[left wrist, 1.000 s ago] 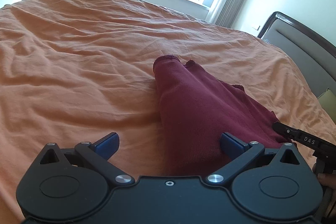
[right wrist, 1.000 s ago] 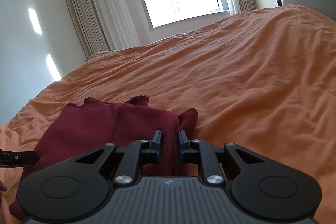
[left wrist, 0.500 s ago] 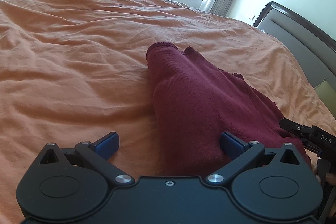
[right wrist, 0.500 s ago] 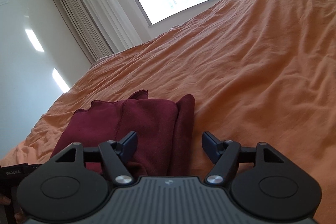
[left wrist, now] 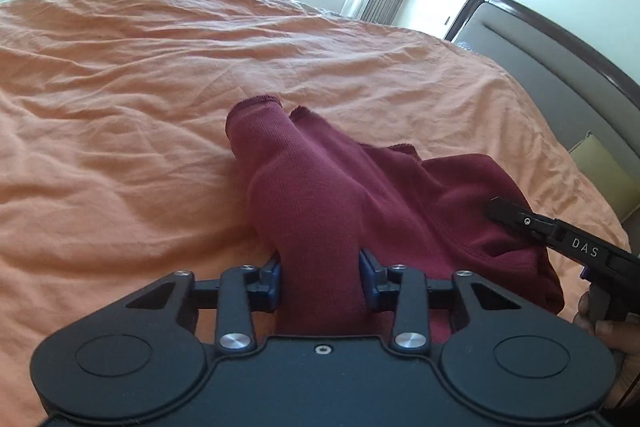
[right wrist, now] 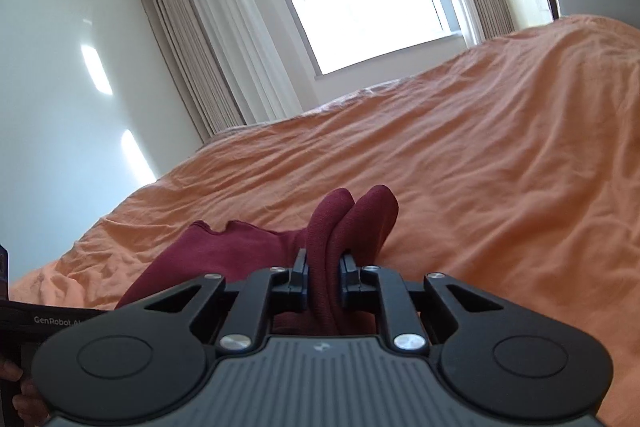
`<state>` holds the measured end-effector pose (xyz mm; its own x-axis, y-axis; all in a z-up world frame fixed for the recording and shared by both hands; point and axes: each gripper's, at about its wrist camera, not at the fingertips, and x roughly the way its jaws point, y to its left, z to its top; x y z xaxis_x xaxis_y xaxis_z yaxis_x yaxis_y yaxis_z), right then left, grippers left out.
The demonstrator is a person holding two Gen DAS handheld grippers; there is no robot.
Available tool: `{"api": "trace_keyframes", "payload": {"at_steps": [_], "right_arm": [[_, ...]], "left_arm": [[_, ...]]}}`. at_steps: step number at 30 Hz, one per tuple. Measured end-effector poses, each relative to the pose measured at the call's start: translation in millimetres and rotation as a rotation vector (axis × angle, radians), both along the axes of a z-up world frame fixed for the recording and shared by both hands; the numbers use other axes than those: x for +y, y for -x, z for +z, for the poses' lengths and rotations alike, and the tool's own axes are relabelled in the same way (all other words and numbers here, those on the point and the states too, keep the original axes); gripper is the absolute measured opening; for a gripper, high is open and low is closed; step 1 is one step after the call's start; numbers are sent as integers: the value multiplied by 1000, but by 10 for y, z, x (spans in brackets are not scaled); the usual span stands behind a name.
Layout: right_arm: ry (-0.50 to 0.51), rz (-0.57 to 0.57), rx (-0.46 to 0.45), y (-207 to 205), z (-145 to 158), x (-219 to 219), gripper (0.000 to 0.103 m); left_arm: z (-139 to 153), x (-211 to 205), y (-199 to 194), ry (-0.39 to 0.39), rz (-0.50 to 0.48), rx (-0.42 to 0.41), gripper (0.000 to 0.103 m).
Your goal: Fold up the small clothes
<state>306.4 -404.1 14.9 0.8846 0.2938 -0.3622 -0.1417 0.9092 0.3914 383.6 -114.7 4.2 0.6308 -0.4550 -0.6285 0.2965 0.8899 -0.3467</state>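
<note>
the left gripper [left wrist: 320, 277] had just closed its fingers on a bunched fold of the maroon garment [left wrist: 340, 195]; the right gripper [right wrist: 323, 277] had likewise just pinched another fold. the garment lay near, on the orange bed [left wrist: 120, 107].

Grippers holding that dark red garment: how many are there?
2. The left gripper is clamped on one bunched end of the dark red garment; the right gripper pinches folded layers at the other side.
</note>
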Motion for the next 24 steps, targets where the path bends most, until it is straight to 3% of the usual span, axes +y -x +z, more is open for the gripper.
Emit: {"api": "trace_keyframes", "payload": {"at_steps": [3, 6, 9, 12, 21, 24], "right_arm": [[14, 35, -53, -65, 162, 218, 16], [-16, 70, -88, -198, 276, 429, 16], [-67, 100, -90, -379, 321, 617, 15], [-92, 123, -64, -572, 258, 803, 16], [29, 87, 24, -762, -116, 1103, 16], [40, 62, 48, -700, -161, 1072, 23]], "left_arm": [[190, 68, 2, 2, -2, -44, 32], [416, 154, 40, -49, 24, -123, 32], [613, 364, 59, -75, 66, -175, 32], [692, 637, 26, -82, 123, -174, 32], [258, 1104, -93, -77, 235, -67, 34], [165, 1146, -77, -68, 249, -63, 38]]}}
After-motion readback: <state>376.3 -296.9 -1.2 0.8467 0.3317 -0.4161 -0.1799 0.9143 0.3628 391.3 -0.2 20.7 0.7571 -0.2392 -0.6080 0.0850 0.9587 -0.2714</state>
